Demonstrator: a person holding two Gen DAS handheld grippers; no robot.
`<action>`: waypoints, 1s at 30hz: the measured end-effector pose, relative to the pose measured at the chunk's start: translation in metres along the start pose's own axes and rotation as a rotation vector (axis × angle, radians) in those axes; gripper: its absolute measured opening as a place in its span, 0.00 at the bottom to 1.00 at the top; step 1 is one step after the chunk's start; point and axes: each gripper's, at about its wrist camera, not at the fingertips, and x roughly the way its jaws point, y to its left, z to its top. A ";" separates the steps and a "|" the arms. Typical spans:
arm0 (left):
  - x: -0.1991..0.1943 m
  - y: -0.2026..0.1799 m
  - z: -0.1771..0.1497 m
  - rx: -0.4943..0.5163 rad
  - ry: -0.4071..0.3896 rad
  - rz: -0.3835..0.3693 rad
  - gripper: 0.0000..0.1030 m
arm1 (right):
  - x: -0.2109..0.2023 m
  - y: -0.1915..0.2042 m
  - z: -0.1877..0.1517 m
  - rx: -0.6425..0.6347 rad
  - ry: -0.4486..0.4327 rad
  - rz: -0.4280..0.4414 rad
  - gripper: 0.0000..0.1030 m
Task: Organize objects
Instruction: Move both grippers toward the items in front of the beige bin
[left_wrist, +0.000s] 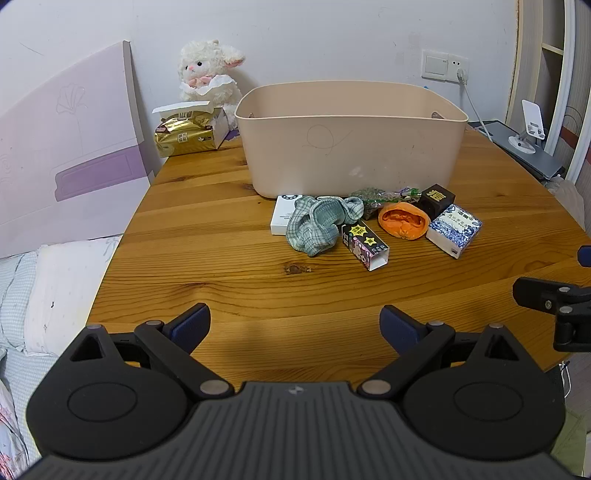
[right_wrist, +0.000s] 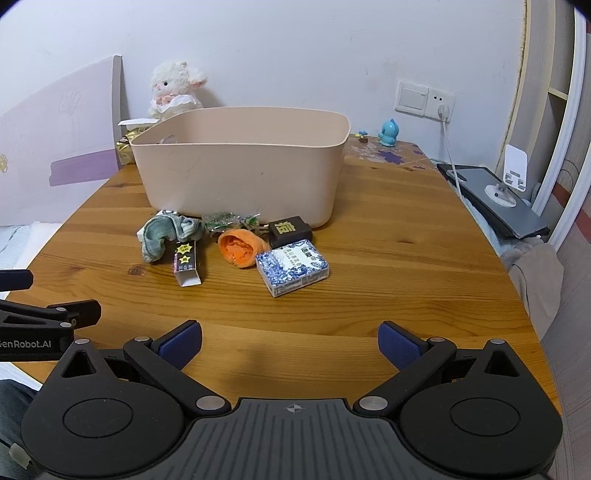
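Note:
A beige plastic bin (left_wrist: 351, 147) (right_wrist: 240, 166) stands on the round wooden table (left_wrist: 240, 295) (right_wrist: 406, 277). In front of it lie a green checked cloth (left_wrist: 317, 225) (right_wrist: 162, 236), a white box (left_wrist: 282, 218), a dark star-printed box (left_wrist: 364, 245) (right_wrist: 186, 264), an orange soft piece (left_wrist: 403, 220) (right_wrist: 240, 248), a blue-and-white box (left_wrist: 454, 229) (right_wrist: 292, 266), a black box (left_wrist: 437, 199) (right_wrist: 288, 229) and a clear wrapper (left_wrist: 384, 195) (right_wrist: 225, 220). My left gripper (left_wrist: 295, 325) and right gripper (right_wrist: 290, 343) both hover open and empty over the table's near edge.
A plush lamb (left_wrist: 208, 72) (right_wrist: 173, 88) and a gold tissue pack (left_wrist: 186, 133) sit behind the bin on the left. A blue figurine (right_wrist: 388, 133) stands at the back right. A grey laptop with a phone stand (right_wrist: 498, 199) lies right. A bed (left_wrist: 37, 295) is left.

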 end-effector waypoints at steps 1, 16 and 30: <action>0.000 0.000 0.000 0.000 0.000 0.001 0.96 | 0.000 0.000 0.000 0.000 0.000 0.000 1.00; 0.004 0.005 -0.002 -0.011 0.005 -0.004 0.96 | 0.001 0.002 0.000 -0.004 0.009 0.001 1.00; 0.006 0.008 0.001 -0.017 0.008 -0.016 0.96 | 0.003 0.000 0.002 -0.001 0.010 0.002 1.00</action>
